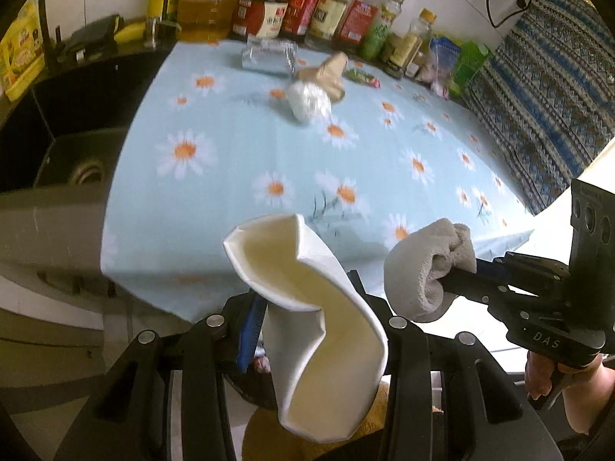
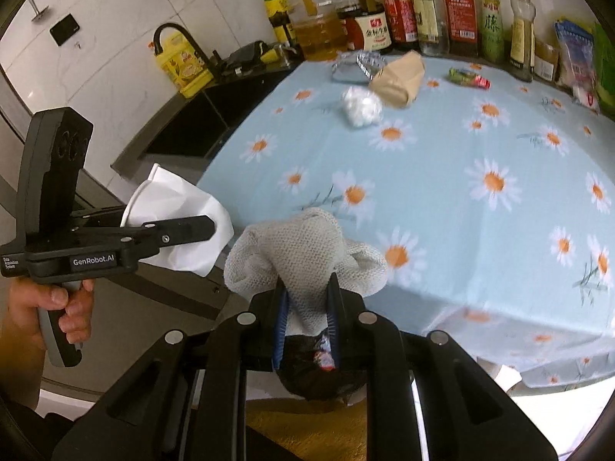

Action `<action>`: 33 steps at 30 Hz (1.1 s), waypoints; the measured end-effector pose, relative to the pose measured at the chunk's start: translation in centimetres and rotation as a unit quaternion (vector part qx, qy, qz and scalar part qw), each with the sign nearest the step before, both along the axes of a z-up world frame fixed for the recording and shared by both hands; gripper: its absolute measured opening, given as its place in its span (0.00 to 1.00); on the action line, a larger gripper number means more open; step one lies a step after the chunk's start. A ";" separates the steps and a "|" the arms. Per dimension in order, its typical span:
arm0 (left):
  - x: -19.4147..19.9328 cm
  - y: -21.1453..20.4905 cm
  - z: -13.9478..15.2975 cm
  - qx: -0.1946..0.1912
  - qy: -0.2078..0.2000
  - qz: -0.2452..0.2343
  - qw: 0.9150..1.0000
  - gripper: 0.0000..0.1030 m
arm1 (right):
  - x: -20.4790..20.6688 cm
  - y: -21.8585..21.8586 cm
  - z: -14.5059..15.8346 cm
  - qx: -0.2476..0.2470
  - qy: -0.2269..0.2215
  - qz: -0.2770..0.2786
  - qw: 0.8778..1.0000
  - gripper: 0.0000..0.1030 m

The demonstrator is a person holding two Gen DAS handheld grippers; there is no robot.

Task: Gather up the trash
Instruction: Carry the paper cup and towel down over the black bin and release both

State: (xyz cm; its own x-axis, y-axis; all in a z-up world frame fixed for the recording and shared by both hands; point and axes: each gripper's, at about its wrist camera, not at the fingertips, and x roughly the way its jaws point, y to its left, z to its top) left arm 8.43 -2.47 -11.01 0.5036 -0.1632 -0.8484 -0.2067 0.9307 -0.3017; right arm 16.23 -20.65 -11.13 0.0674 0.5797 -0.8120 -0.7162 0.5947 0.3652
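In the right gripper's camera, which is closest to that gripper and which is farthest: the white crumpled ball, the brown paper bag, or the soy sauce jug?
From the right gripper:
1. White crumpled ball, middle of the cloth.
2. Brown paper bag, just behind it.
3. Soy sauce jug, back row by the wall.

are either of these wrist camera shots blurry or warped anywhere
Left wrist view: the far bottles and the crumpled white wad are smeared, and the paper cup is sharp. Right wrist view: fisheye bends the tablecloth, and the grey cloth is crisp.
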 end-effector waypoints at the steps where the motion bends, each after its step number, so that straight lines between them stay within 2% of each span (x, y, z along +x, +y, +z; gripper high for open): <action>1: -0.4 0.0 -0.4 -0.004 0.004 0.000 1.000 0.38 | -0.3 0.0 -0.3 -0.002 0.003 0.000 1.000 0.19; 11: -2.7 -0.1 -4.6 -0.036 0.046 0.002 0.998 0.38 | -2.5 0.1 -5.1 -0.044 0.047 -0.002 0.998 0.19; 20: -3.8 -0.2 -10.3 -0.069 0.095 0.009 0.993 0.38 | -3.9 0.9 -10.3 -0.087 0.089 0.003 0.992 0.20; 27: -3.7 0.2 -14.8 -0.073 0.134 0.016 0.988 0.38 | -4.5 1.2 -14.2 -0.115 0.117 0.005 0.986 0.20; 33: -3.3 0.1 -17.3 -0.082 0.159 0.017 0.984 0.38 | -4.6 1.5 -15.9 -0.131 0.129 -0.002 0.983 0.20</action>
State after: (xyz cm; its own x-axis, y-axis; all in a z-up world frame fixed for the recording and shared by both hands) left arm 5.14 -2.37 -28.31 0.2240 -0.2995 -0.9274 -0.3452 0.8656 -0.3629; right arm 11.65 -19.17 -27.05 -0.1587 0.3492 -0.9235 -0.6180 0.6943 0.3687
